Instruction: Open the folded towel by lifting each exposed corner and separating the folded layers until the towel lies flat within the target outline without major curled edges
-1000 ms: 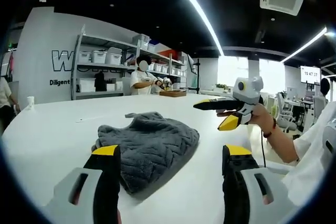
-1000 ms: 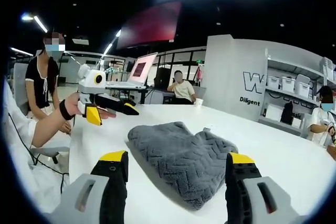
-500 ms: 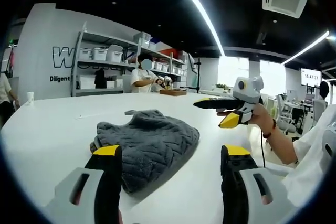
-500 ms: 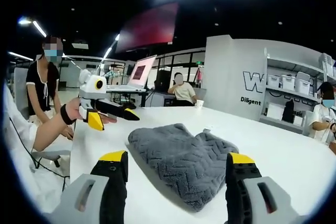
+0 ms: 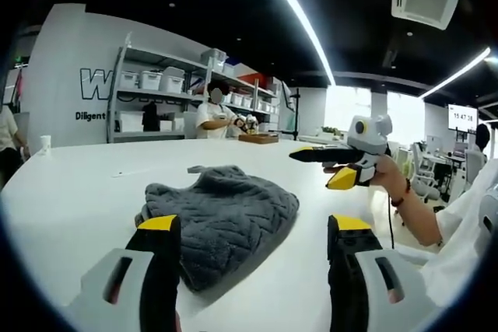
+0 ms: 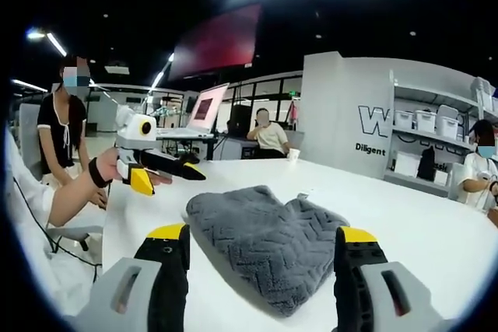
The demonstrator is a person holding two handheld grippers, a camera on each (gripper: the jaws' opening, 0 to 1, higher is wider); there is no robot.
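Both grippers are held above the surface (image 5: 70,192) with jaws spread apart and nothing between them: the left gripper (image 5: 254,227) just short of the grey towel (image 5: 218,211), the right gripper (image 6: 263,239) facing it from the other side. The towel lies folded and bunched in the middle of the surface; I judge the unfolding not begun, every corner left to lift

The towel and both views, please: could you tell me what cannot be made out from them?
- Left gripper view: the near edge of the towel sits behind the left tongs, so its corners there are hidden.
- Right gripper view: the towel's underside layers are hidden by its own folds.
- No target outline can be made out on the white table.
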